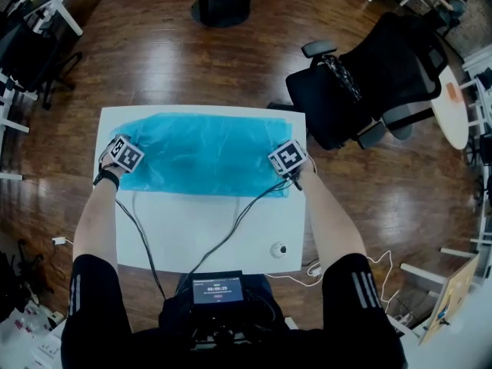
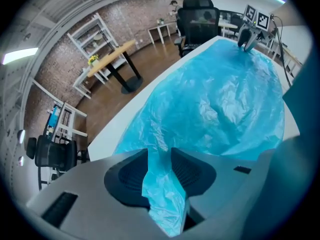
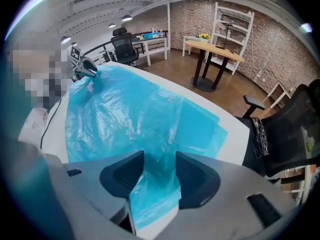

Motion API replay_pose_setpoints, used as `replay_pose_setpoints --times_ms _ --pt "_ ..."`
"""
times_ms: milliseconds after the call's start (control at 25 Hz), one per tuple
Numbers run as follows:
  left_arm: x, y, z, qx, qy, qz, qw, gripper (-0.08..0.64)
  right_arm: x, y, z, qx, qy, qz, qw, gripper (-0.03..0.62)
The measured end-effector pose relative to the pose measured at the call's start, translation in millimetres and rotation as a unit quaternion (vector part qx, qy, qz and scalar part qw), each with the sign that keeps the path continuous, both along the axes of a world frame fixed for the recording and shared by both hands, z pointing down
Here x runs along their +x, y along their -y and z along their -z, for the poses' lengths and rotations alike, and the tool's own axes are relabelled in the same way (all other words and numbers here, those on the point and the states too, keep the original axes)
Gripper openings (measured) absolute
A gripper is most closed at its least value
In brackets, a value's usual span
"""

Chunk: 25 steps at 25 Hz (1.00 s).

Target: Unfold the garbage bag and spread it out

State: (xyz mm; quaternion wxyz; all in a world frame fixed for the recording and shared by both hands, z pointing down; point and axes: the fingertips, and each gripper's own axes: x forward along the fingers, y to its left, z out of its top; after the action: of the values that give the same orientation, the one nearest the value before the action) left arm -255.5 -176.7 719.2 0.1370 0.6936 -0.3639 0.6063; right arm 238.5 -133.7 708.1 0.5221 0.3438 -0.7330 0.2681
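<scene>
The blue bag [image 1: 207,154] lies spread across the white table [image 1: 223,233]; the left gripper [image 2: 161,171] pinches its left end, the right gripper [image 3: 159,176] its right end, both jaws clamped on plastic

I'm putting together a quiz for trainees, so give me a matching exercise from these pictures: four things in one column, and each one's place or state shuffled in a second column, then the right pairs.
Things:
1. garbage bag
2. left gripper
3. office chair
4. small round white object

Places or states:
A. black, on the floor past the table's far right corner
B. blue, spread across the far half of the table
C. on the bare table top, near its near right corner
D. shut on the bag's left end

Pairs: 1-B, 2-D, 3-A, 4-C
</scene>
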Motion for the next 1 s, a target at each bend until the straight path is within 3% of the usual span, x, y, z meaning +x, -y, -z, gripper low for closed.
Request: replay_pose_setpoints --times_ms 200,600,800,1000 --pt "-6 12 1 0.006 0.009 0.002 0.9999 0.155 -6 19 3 0.011 -0.007 0.008 1.0 0.232" --pt "-5 26 6 0.014 0.004 0.003 0.9999 0.155 -14 24 1 -0.009 0.01 0.01 1.0 0.232" --pt "12 45 36 0.056 -0.014 -0.007 0.9983 0.155 -12 24 0 -0.001 0.013 0.002 1.0 0.232" --pt "9 74 47 0.084 0.02 -0.031 0.9958 0.155 -9 24 0 -0.003 0.006 0.001 1.0 0.233"
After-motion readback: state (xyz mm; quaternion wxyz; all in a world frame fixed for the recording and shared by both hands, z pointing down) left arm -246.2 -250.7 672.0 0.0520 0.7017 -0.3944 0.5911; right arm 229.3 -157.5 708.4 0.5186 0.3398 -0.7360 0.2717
